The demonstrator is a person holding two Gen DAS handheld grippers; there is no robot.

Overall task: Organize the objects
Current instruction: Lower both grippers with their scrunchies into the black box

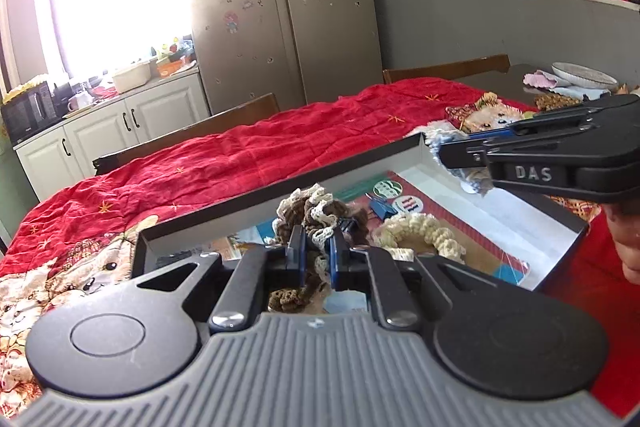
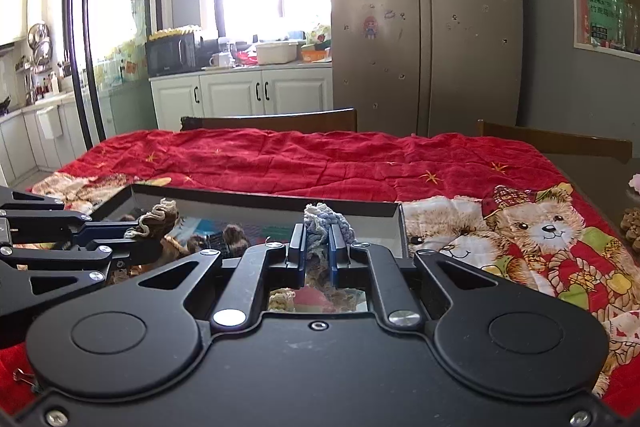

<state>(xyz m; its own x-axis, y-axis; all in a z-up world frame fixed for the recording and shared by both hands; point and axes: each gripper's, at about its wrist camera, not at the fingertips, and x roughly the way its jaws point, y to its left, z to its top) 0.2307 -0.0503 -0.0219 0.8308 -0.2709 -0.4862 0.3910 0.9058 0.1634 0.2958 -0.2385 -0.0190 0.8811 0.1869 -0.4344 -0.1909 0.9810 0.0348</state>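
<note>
A shallow box [image 1: 360, 169] with a dark outside and white walls lies on the red bear-print cloth [image 1: 240, 155]. My left gripper [image 1: 317, 243] is shut on a brown and cream crocheted scrunchie [image 1: 320, 211] over the box's near left part. My right gripper [image 2: 318, 239] is shut on a blue-grey crocheted scrunchie [image 2: 328, 223] above the box [image 2: 280, 201]. Each gripper shows in the other's view: the right gripper [image 1: 444, 151] at the box's far right corner, the left gripper [image 2: 136, 231] with its brown scrunchie [image 2: 160, 215]. In the box lie a cream scrunchie [image 1: 420, 231], a blue binder clip [image 1: 382, 209] and round badges [image 1: 388, 189].
Wooden chair backs [image 2: 272, 121] stand along the table's far edge. At the bare right end of the table are a brown crocheted piece [image 1: 556, 101], a pink cloth [image 1: 540, 79] and a plate [image 1: 584, 75]. A small binder clip [image 2: 24, 377] lies on the cloth near left.
</note>
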